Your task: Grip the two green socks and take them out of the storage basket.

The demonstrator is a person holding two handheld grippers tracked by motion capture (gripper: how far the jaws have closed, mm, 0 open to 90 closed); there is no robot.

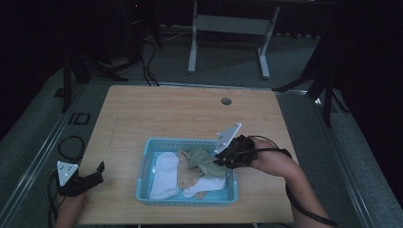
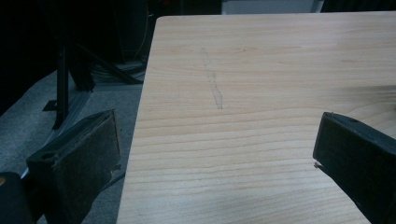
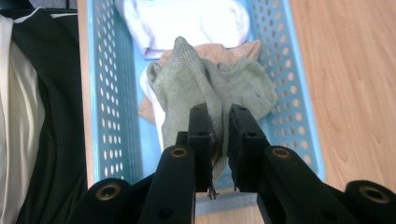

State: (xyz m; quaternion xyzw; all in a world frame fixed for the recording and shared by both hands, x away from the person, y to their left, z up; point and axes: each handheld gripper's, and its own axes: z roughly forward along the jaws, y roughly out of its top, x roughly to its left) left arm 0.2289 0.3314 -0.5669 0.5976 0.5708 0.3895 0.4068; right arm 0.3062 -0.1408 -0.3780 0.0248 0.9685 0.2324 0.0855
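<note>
A green sock (image 3: 205,84) is seen pinched between the jaws of the right gripper (image 3: 219,140), a fold of its knit fabric drawn up between the two black pads while the remainder is spread below and beyond them. The sock is located inside the blue basket (image 1: 147,156), toward the basket's right half in the high view (image 1: 199,159), and the right gripper (image 1: 223,159) is held over that same part of the basket, just inside its right wall. The jaws are closed on the fabric with only the cloth between them.

Beneath the green sock a beige sock (image 3: 219,51) is partly covered, and it is seen in the high view near the middle of the basket (image 1: 185,173). A white sock (image 1: 164,175) is laid along the basket's left half, and a second white sock (image 1: 206,184) lies in the basket's near right corner. In the right gripper view white fabric (image 3: 187,18) is seen at the far end of the basket, past the green sock.

The basket is set on the wooden table (image 1: 166,114), toward its near edge. The left gripper (image 1: 92,175) is held to the left of the basket, well apart from it, over the table's near left edge. Its jaws are spread wide with nothing between them, bare table (image 2: 261,93) being visible in the gap.
</note>
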